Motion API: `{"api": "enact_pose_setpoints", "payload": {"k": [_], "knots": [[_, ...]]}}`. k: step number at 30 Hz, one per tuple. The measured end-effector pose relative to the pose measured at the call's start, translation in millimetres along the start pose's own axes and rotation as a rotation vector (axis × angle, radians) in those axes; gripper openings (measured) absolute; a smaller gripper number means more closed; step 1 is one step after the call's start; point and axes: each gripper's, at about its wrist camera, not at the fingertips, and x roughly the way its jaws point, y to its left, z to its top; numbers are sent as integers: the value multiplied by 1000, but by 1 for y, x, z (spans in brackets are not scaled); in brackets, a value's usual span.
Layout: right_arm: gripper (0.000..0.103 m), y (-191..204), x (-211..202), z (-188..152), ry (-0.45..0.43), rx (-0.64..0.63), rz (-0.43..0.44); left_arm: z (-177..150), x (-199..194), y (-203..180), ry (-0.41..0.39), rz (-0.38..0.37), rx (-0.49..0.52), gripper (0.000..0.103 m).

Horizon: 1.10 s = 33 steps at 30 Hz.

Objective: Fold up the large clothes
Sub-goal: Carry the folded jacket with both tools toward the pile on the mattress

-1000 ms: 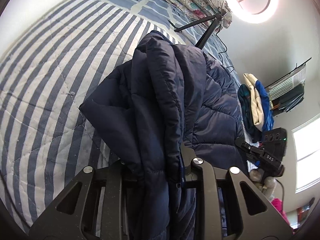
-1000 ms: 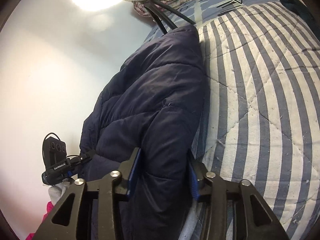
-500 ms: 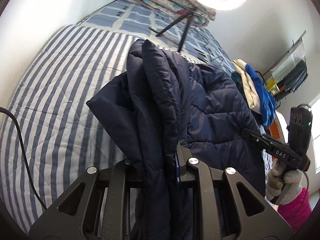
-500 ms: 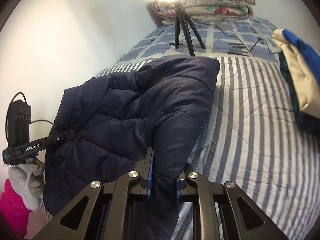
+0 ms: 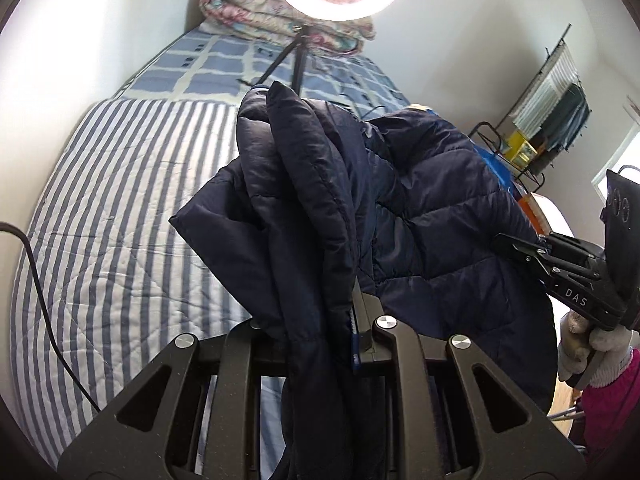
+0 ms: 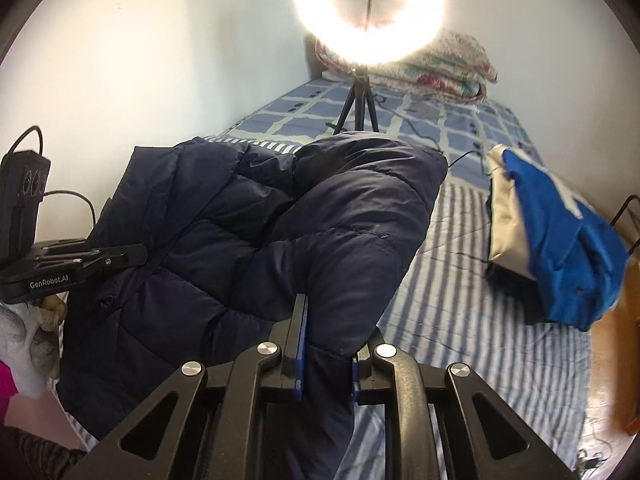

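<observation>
A dark navy quilted puffer jacket point(image 5: 420, 216) hangs lifted above the blue-and-white striped bed point(image 5: 112, 208). My left gripper point(image 5: 320, 336) is shut on a bunched edge of the jacket, which drapes over and hides its left finger. My right gripper point(image 6: 326, 348) is shut on another part of the jacket point(image 6: 280, 220), the fabric pinched between its blue pads. The right gripper also shows in the left wrist view point(image 5: 560, 268) at the jacket's far right edge, and the left gripper in the right wrist view point(image 6: 80, 264) at the jacket's left edge.
A lit ring light on a tripod point(image 6: 360, 108) stands at the bed's far end, before a folded floral quilt point(image 6: 440, 68). A pile of blue and cream clothes point(image 6: 552, 240) lies on the bed's right side. A rack with hanging items point(image 5: 552, 120) stands by the right wall.
Both grippers have risen and tilted up with the jacket, lifting it off the bed. The views now face the ring light and far wall; the right jaws closed tighter on the fabric.
</observation>
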Motion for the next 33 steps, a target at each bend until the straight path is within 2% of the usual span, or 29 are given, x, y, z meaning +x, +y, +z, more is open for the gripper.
{"api": "enact_pose_setpoints", "payload": {"k": [3, 4, 15, 22, 28, 33], "knots": [[14, -10, -18, -7, -11, -2, -16, 1, -4, -22, -16, 13, 20, 17], [14, -14, -21, -5, -13, 0, -21, 1, -4, -29, -31, 44, 15, 17], [14, -95, -72, -15, -46, 17, -156, 31, 28, -121, -36, -7, 129, 17], [14, -163, -80, -15, -50, 44, -246, 68, 75, -175, -32, -43, 190, 17], [14, -217, -79, 5, -70, 47, -336, 105, 114, -209, -69, -72, 253, 17], [13, -254, -68, 26, -101, 62, -380, 142, 143, -220, -86, -70, 307, 17]]}}
